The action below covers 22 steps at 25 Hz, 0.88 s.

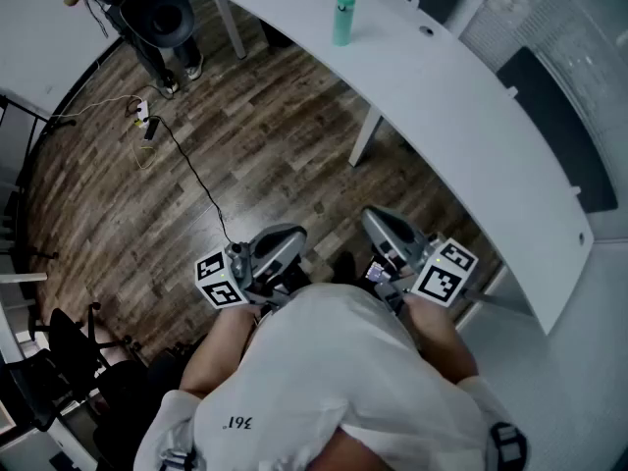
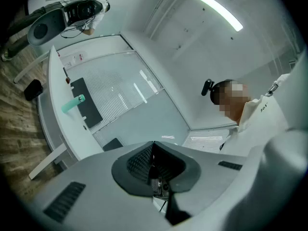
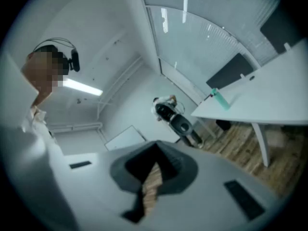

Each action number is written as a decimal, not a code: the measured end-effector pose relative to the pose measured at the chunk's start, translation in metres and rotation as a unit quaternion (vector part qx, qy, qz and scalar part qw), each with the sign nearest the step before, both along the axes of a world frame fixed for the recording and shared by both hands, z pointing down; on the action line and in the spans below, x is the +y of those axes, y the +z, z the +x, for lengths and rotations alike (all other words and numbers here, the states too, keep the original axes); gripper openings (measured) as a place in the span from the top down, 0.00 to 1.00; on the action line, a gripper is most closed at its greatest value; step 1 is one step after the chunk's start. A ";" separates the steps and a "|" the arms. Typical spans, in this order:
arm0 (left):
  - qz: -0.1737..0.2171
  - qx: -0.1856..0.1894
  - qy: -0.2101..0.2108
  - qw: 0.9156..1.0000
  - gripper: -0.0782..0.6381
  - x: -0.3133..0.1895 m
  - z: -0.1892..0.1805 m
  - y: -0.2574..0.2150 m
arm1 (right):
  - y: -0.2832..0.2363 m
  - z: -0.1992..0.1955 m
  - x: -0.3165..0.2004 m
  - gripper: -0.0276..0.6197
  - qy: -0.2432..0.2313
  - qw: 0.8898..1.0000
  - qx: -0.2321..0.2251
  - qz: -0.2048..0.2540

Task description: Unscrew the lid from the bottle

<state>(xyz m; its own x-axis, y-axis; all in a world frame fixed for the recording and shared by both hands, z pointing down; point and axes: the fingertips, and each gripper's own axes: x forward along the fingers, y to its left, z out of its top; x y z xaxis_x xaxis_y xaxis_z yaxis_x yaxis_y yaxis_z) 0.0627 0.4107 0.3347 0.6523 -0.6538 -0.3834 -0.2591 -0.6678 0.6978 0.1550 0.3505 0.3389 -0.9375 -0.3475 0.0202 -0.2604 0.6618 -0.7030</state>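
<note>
A dark plank floor (image 1: pixel 245 116) fills most of the head view; a long white table (image 1: pixel 471 116) curves across its upper right on white legs, 1 leg (image 1: pixel 363 137) standing out on the planks. Small holes dot the table's far edge; beyond that edge lie 2 dark panels (image 1: pixel 561 130) against a pale ribbed wall. The table top is bare but for the bottle (image 1: pixel 343 18), teal and upright, its lid (image 1: pixel 345 1) on; it stands toward the table's far left end, between the 2 long edges, well apart from both grippers. The left gripper view shows the bottle (image 2: pixel 73 104) beside a dark panel; the right gripper view shows it (image 3: pixel 222 100) on the table's pale top.

The left gripper (image 1: pixel 285 241) and right gripper (image 1: pixel 385 229) are held close to the person's white shirt, over the floor, short of the table's near edge. The left gripper's jaws (image 2: pixel 154 162) are pressed together with nothing between them; so are the right gripper's (image 3: pixel 154 167).

The planks between the grippers and the table lie open; a thin cable (image 1: pixel 186 170) runs across them to a power strip (image 1: pixel 145 116). A second person (image 1: pixel 157 13) stands at the upper left; black chairs (image 1: pixel 59 346) crowd the lower left.
</note>
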 end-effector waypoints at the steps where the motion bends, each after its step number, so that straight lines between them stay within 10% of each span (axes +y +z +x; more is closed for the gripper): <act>1: -0.001 0.000 0.000 1.000 0.86 -0.001 0.001 0.000 | 0.000 0.001 0.000 0.93 -0.001 1.000 0.001 0.000; 22: -0.010 -0.004 -0.012 1.000 0.86 -0.039 0.046 0.003 | 0.014 0.044 -0.027 0.92 -0.028 0.998 0.047 0.027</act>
<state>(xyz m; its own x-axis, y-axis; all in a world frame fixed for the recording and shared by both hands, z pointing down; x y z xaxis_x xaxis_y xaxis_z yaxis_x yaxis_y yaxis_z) 0.1088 0.3715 0.3374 0.6397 -0.6771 -0.3637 -0.2811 -0.6465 0.7092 0.1988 0.3237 0.3527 -0.9506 -0.2968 0.0905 -0.2839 0.7142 -0.6398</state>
